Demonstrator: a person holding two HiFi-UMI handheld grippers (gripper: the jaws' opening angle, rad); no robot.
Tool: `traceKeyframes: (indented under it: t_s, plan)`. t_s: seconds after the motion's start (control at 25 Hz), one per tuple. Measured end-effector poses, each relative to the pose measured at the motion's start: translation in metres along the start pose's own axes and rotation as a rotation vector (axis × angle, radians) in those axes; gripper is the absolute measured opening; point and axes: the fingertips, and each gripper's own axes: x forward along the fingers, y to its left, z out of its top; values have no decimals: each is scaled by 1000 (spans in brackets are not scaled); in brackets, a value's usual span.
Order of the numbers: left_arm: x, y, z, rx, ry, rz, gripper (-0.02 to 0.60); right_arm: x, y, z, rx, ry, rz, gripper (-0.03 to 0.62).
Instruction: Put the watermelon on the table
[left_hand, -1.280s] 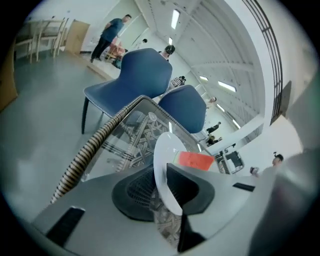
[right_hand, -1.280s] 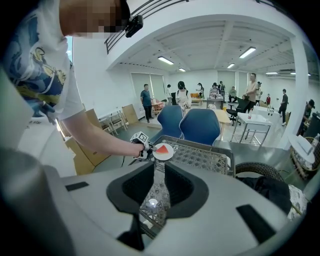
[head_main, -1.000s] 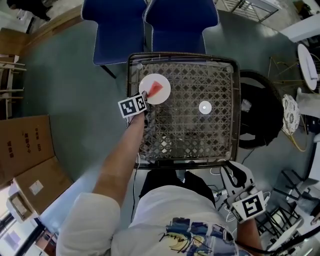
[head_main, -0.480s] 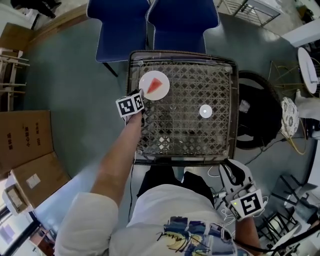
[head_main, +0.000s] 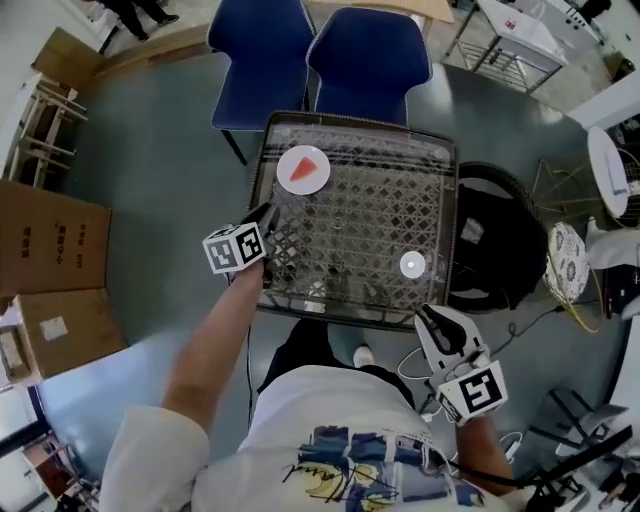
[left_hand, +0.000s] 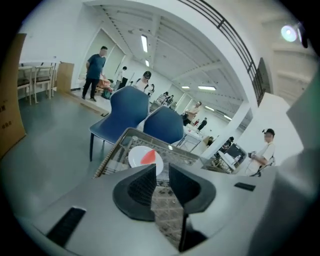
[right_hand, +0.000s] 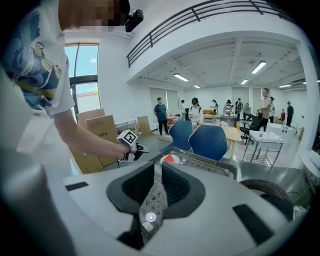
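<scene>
- Right gripper: I am holding it nearest to me, just off the table's near right corner. Its jaws are standing a little apart, with nothing between them.
- Left gripper: I am holding it at the table's left edge, about midway along. Its jaws are also standing slightly apart and gripping nothing, and it is pointing toward the far left corner.
- Table: it is standing in front of me, its lattice top showing through both pairs of jaws.
- Small white disc: it is lying on the near right part of the top.
- White plate: it is sitting on the far left part of the top, clear of both grippers.
- Watermelon slice: it is resting on that plate, so I am judging the placing as done, with only pulling my grippers clear left to do.
- Two blue chairs: they are standing just beyond the far edge.
</scene>
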Motion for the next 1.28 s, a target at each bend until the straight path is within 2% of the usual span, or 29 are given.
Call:
traceKeyframes:
  t_s: [0.16,0.2,0.44,0.68,0.8,0.96,1.12,1.28]
  plan:
    - [-70,-80,-30,-25,-78,-155,9,-31,-2,-9,-75,-41,78,45]
    - [-87,-102,-41,-18,-86,-185,9,-41,-1,-13,-90,-49,96,39]
    - [-192,-216,-103,121,-137,-294,9,-85,21,-39,-164,-79,229,17]
    - [-277,-292,-165,280,-118,-321,9,-121,66,-58,-205,-78,338,11]
    - [-302,-315,-178,307,-125,-327,9,-133,84,-62,-238,-57,386,11]
    - [-326,-334,-188,319,-137,-361,9,-143,102,-56,-246,-90,393,11]
    - [-345,-328,-191,349,-147,-335,9,-149,126,-53,-246,-120,380,11]
    - [-385,-324,-194,328,-173,-378,9,-154,166,-50,-249,-123,380,11]
